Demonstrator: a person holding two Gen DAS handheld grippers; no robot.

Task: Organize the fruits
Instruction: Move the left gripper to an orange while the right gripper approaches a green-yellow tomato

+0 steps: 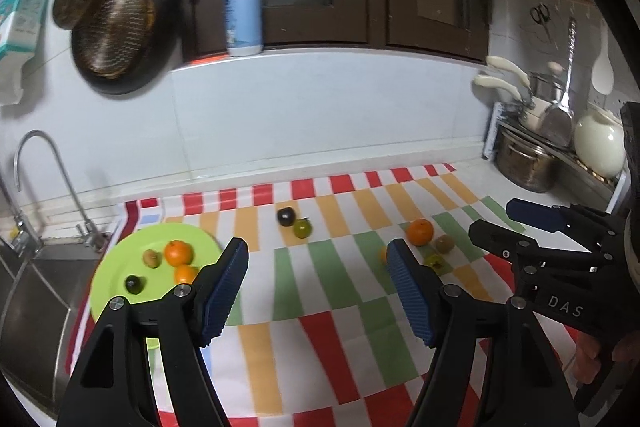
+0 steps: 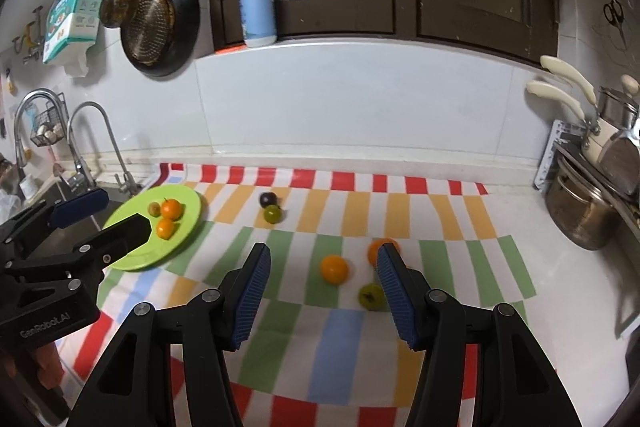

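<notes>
Both grippers hang over a checkered cloth (image 2: pixel 340 339) on a kitchen counter. Left gripper (image 1: pixel 316 267) has its jaws spread, nothing between them. Right gripper (image 2: pixel 322 273) also spread and empty; a loose orange (image 2: pixel 334 269) lies on the cloth beyond the gap, not touched.

Green plate (image 1: pixel 192 233) sits at the cloth's left edge beside the sink (image 1: pixel 36 279), holding two oranges (image 1: pixel 179 253), a brownish fruit (image 1: pixel 152 258) and a dark one (image 1: pixel 134 284). The left gripper's left finger (image 1: pixel 224 287) partly covers the plate's near side.

Loose on the cloth: a dark plum (image 2: pixel 268 199) touching a green fruit (image 2: pixel 273 214) mid-cloth; a second orange (image 2: pixel 374 249) and a yellow-green fruit (image 2: pixel 370 297), both partly hidden behind the right gripper's right finger (image 2: pixel 394 291).

Around: faucet (image 2: pixel 100 143), pump bottle (image 2: pixel 258 3) on the ledge, pans (image 2: pixel 160 23) on the wall, pots (image 2: pixel 580 215) at right, well apart from the fruit.
</notes>
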